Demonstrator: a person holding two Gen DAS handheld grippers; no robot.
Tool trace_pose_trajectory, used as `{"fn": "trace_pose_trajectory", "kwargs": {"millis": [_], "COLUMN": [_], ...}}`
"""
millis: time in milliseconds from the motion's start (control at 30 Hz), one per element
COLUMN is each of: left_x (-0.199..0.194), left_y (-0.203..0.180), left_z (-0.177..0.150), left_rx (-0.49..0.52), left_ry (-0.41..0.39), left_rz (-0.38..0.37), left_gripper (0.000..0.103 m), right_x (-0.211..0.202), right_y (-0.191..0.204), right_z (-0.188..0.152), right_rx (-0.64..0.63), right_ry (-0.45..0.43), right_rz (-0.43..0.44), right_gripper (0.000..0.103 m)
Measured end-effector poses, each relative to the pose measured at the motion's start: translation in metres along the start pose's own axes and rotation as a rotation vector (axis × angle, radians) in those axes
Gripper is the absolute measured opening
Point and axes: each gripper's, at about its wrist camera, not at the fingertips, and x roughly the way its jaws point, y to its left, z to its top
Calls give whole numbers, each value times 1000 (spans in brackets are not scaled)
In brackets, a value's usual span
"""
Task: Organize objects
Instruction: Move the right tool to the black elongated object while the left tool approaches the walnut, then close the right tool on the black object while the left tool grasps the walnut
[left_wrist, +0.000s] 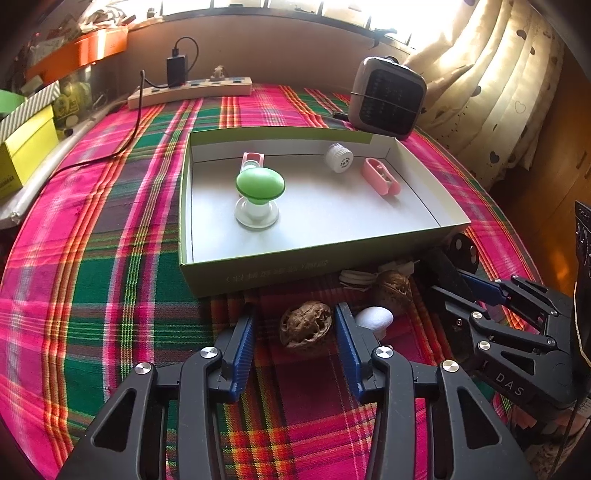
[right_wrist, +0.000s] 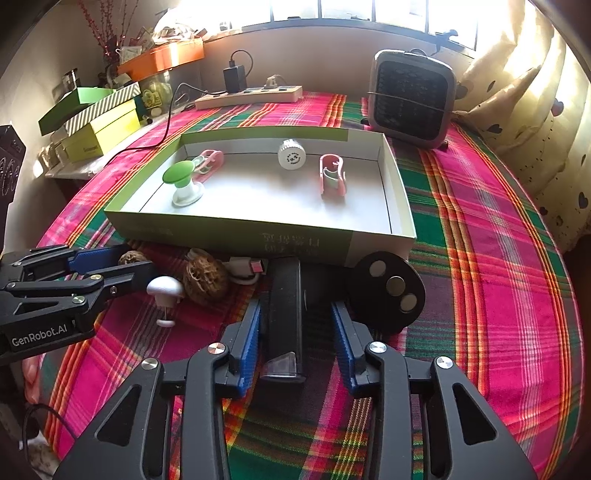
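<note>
**Currently: both tools open over loose items at the box's near wall**

Presently the left tool (left_wrist: 295, 332) stands with its jaws wide, the ribbed blue pads either side of a wrinkled brown walnut (left_wrist: 306, 328) that lies on the plaid cloth; neither pad touches the shell. Just beside the right pad rests a white mushroom-shaped piece (left_wrist: 373, 318) with a smooth domed cap. A second walnut (left_wrist: 392, 291), rough and ridged, sits further right, near a coiled white cable (left_wrist: 354, 277) against the box wall.

The right tool (right_wrist: 295, 332) is likewise spread wide, straddling a black rectangular block (right_wrist: 284, 317) with a clear plastic end. The left pad lies close against the block; whether it touches cannot be told. A gap remains at the right pad. A black disc (right_wrist: 389, 291) bearing three round metal studs lies just right of this tool.

The shallow cardboard box (left_wrist: 258, 273), green outside and white inside, sits on the counter (left_wrist: 110, 258), which is covered in pink, green and orange plaid fabric. Inside stand a green-capped mushroom piece on a white base (left_wrist: 258, 195), a pink clip (left_wrist: 252, 161) behind it, a white ridged cylinder (left_wrist: 338, 157) and a second pink oblong clip (left_wrist: 381, 176) near the right wall.

Beyond the box sit a grey grilled heater (left_wrist: 388, 98) and a cream power strip (left_wrist: 190, 92).
</note>
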Motion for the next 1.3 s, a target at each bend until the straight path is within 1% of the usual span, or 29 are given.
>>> {"fn": "trace_pose_trajectory", "kwargs": {"millis": [100, 167, 367, 467, 1300], "left_x": [0, 0, -1, -1, -2], "left_y": [0, 0, 1, 1, 0], "left_z": [-1, -1, -1, -2, -2], "left_rx": [2, 2, 5, 6, 8], "left_ry": [-2, -3, -7, -9, -12], "left_rz": [18, 23, 30, 30, 37], "left_gripper": [31, 30, 30, 29, 29], "right_x": [0, 0, 0, 0, -1], "right_y": [0, 0, 0, 0, 1], "right_z": [0, 0, 0, 0, 0], "right_rx": [-1, -3, -2, -1, -4], "right_ry": [0, 0, -1, -1, -2], "right_rz": [8, 7, 12, 10, 3], "right_gripper": [31, 30, 28, 25, 25]}}
